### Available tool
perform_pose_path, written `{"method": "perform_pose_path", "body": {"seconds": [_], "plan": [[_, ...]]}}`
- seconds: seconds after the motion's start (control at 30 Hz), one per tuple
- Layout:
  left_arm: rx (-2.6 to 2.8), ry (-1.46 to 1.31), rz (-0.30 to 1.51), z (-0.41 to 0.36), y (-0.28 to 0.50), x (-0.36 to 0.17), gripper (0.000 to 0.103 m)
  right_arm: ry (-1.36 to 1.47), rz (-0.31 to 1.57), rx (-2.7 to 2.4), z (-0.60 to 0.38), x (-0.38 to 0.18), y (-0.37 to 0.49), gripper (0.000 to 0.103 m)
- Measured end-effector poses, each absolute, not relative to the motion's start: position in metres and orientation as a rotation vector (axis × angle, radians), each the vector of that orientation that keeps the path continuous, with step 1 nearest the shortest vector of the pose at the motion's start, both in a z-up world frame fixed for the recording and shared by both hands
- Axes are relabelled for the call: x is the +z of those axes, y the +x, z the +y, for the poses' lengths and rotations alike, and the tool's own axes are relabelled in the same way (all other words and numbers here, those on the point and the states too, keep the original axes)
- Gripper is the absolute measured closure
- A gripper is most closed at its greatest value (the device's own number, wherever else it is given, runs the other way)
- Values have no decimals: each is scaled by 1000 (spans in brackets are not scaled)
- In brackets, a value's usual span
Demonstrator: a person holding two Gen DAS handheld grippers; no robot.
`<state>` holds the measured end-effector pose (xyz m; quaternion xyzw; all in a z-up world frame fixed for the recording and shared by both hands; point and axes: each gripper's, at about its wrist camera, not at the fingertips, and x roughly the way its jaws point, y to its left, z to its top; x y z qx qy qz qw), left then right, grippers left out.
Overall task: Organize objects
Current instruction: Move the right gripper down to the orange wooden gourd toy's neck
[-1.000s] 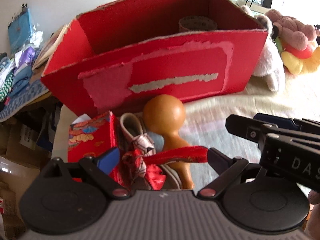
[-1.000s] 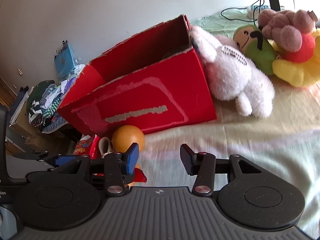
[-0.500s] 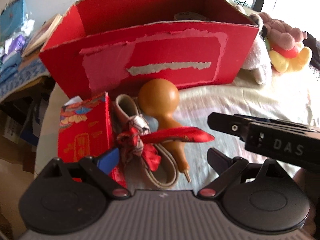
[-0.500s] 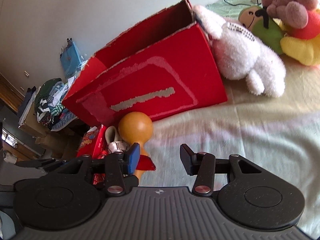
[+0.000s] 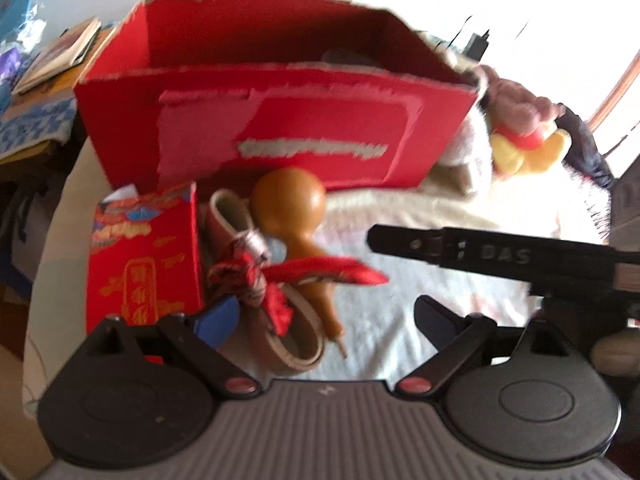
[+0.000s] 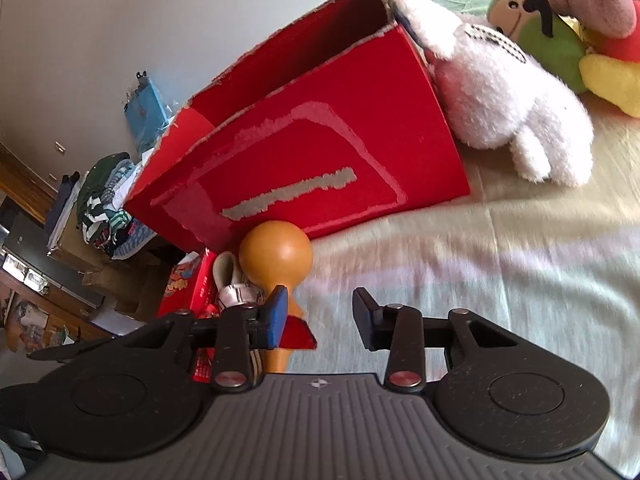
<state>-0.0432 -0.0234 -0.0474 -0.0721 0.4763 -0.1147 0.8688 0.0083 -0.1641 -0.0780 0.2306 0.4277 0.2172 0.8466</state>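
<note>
Right, the largest thing I have in front of me is one red cardboard box [image 5: 280, 128], open at the top, sitting on the pale bedcover [image 6: 480, 280] with a torn label patch on its near wall. Next in size come the plush toys against its right end: I count one white one [image 6: 500, 92] touching the box, one green one [image 6: 548, 36] behind it, and one pink, red and yellow heap [image 6: 600, 20] that I cannot split further. Just before the box's near wall lie four smaller things in a cluster: one flat red packet [image 5: 144, 256] with gold print, one orange gourd [image 5: 292, 212] with its round bulb towards the box, one beige belt [image 5: 296, 340] coiled beside it, and one red ribbon [image 5: 320, 274] knotted over belt and gourd. My left gripper [image 5: 324, 320] is released, fingers wide apart, hovering over that cluster and gripping nothing. My right gripper [image 6: 320, 316] is released too, with its blue-padded finger [image 6: 276, 316] in front of the gourd's neck, though I cannot tell whether it touches; in the left view it reaches in from the right as a black bar.
</note>
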Motion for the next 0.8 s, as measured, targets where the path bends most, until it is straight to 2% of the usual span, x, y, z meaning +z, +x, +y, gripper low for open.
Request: {"method": "perform_pose_path", "body": {"seconds": [0.2,0.37,0.63,0.8], "plan": [[-348,-243,938,-21,-30,-35,8,494,891,483,-169,-74,21,63],[-357,-324,977,-20,-5,-49,9,589,900,449,-186,-78,30,63],[-336,-326,1041,-19,15,-73,12,624,937,431,-199,-91,30,73],[-366,-284,1041,-29,22,-78,11,638,956,480,-195,-93,34,74]]}}
